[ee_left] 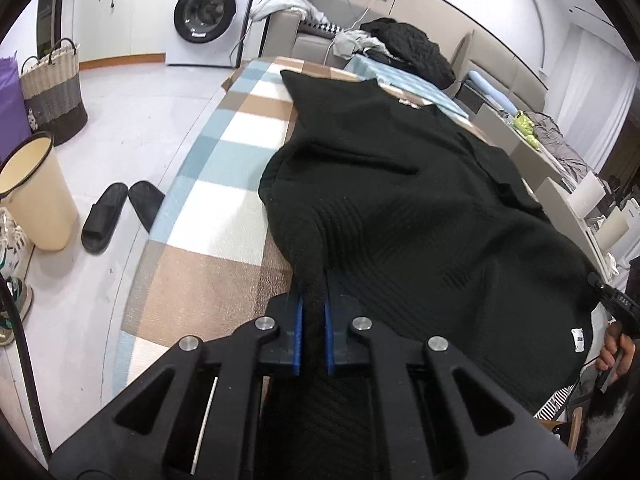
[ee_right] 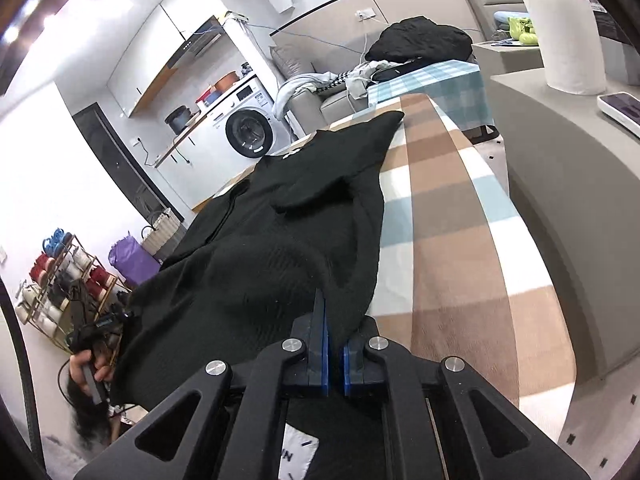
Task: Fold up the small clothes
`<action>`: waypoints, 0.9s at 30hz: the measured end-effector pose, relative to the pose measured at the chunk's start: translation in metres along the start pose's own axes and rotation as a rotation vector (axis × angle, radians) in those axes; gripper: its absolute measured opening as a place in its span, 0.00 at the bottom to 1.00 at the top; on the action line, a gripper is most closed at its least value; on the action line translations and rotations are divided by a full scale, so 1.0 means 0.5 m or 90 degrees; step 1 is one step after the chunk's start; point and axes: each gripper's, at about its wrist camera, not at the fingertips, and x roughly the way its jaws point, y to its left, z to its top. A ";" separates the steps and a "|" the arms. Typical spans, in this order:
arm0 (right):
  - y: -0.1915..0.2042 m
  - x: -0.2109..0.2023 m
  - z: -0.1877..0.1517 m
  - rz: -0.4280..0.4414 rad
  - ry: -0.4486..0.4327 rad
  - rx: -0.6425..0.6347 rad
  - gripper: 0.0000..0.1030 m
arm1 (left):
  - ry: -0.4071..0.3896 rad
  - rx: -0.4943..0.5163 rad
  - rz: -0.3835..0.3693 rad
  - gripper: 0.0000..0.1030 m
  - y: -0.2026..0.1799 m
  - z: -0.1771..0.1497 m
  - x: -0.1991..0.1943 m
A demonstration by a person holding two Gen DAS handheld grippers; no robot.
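A black knitted sweater lies spread along a table covered with a checked blanket. My left gripper is shut on a bunched fold at the garment's near hem, with black fabric pinched between the blue pads. In the right wrist view the same sweater stretches away, and my right gripper is shut on its near edge, with cloth squeezed between its blue pads. A white label shows under that gripper. A hand grips the other tool at the left.
Black clothes are piled at the table's far end. A washing machine, a woven basket, a cream bin and black slippers stand on the floor at left. A paper roll sits on the grey counter.
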 end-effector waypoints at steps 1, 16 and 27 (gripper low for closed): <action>-0.001 0.002 -0.002 -0.004 0.003 0.000 0.04 | -0.004 -0.001 -0.004 0.05 0.001 0.000 -0.007; 0.010 0.026 0.006 -0.015 0.028 0.003 0.46 | -0.005 -0.016 -0.036 0.06 0.023 -0.010 -0.047; 0.010 0.033 0.023 0.003 0.035 0.022 0.06 | 0.004 -0.011 -0.033 0.07 0.011 -0.017 -0.031</action>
